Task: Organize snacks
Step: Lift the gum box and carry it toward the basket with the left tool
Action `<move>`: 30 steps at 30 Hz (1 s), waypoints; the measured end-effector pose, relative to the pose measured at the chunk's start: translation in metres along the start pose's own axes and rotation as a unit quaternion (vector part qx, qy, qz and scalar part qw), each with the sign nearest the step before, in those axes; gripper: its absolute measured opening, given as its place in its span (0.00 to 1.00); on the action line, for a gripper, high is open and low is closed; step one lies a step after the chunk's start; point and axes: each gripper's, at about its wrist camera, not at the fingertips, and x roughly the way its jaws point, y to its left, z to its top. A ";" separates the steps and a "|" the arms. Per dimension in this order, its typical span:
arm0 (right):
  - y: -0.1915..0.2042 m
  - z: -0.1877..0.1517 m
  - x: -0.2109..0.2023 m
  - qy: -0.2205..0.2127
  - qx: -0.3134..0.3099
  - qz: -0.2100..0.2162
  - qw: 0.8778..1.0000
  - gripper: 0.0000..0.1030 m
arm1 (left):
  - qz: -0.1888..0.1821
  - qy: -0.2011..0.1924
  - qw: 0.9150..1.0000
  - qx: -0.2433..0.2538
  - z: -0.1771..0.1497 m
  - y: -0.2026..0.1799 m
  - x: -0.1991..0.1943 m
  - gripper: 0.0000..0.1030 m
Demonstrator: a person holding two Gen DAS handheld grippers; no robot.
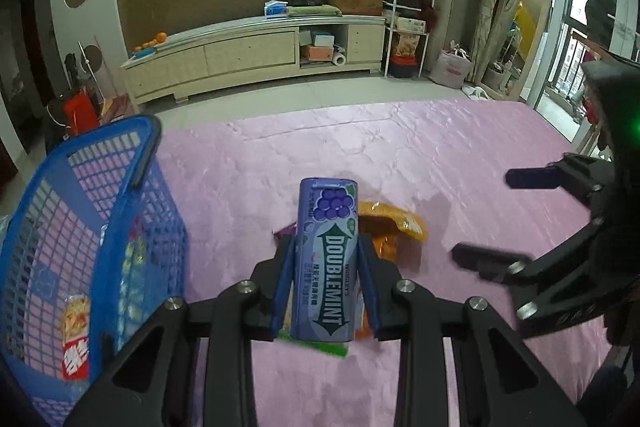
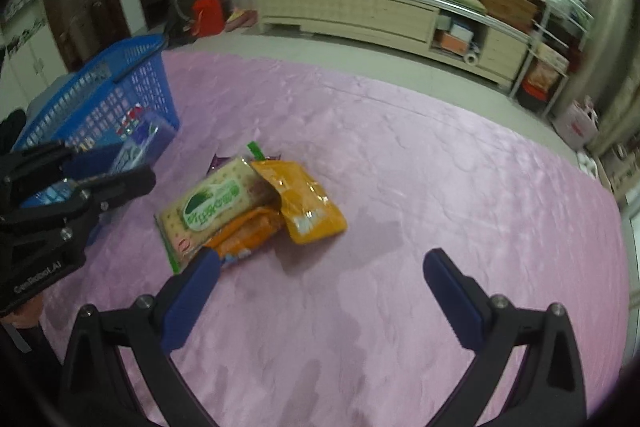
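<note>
The left gripper (image 1: 326,259) is clamped on a tall purple Doublemint gum container with a grape picture (image 1: 326,263), its blue pads pressing the container's two long sides so that it stands upright between them, lifted above the pink textured cloth covering the table (image 1: 420,155); to the left of this gripper, near it, stands a blue plastic lattice basket with a dark handle (image 1: 92,211), with a few wrapped snacks showing through its wall; past the held container, lower on the cloth, lie the remaining snacks; the right gripper (image 2: 320,267) hovers over the cloth with its jaws spread wide and nothing between them; just ahead of its left finger sits a small pile: a pale biscuit packet with a green oval label (image 2: 212,207), an orange foil pouch (image 2: 308,203) leaning against the packet's far end, and a smaller orange wrapper (image 2: 248,231) tucked under both, touching the tip of that finger in the view.
</note>
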 end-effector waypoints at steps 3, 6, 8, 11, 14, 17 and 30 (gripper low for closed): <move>-0.004 0.008 0.022 0.019 0.008 0.035 0.999 0.95 | 0.005 -0.002 1.000 0.015 0.006 -0.006 0.010 0.28; -0.012 0.017 0.038 0.028 0.033 0.064 0.997 0.87 | 0.006 0.002 1.000 0.021 0.009 -0.006 0.021 0.28; -0.012 0.022 0.048 0.031 0.022 0.059 0.998 0.87 | 0.007 0.007 1.000 0.020 0.009 -0.004 0.025 0.28; -0.011 0.031 0.060 0.036 0.011 0.056 0.998 0.86 | 0.006 0.014 1.000 0.023 0.009 -0.003 0.030 0.28; -0.012 0.035 0.072 0.050 0.017 0.063 0.997 0.77 | 0.014 0.019 0.999 0.033 0.007 -0.005 0.035 0.28; -0.013 0.037 0.082 0.071 0.017 0.062 0.995 0.60 | 0.007 0.028 0.999 0.027 0.007 -0.004 0.040 0.28; -0.012 0.019 0.082 0.074 -0.018 0.078 0.994 0.08 | -0.007 0.039 0.999 0.021 0.009 -0.007 0.044 0.28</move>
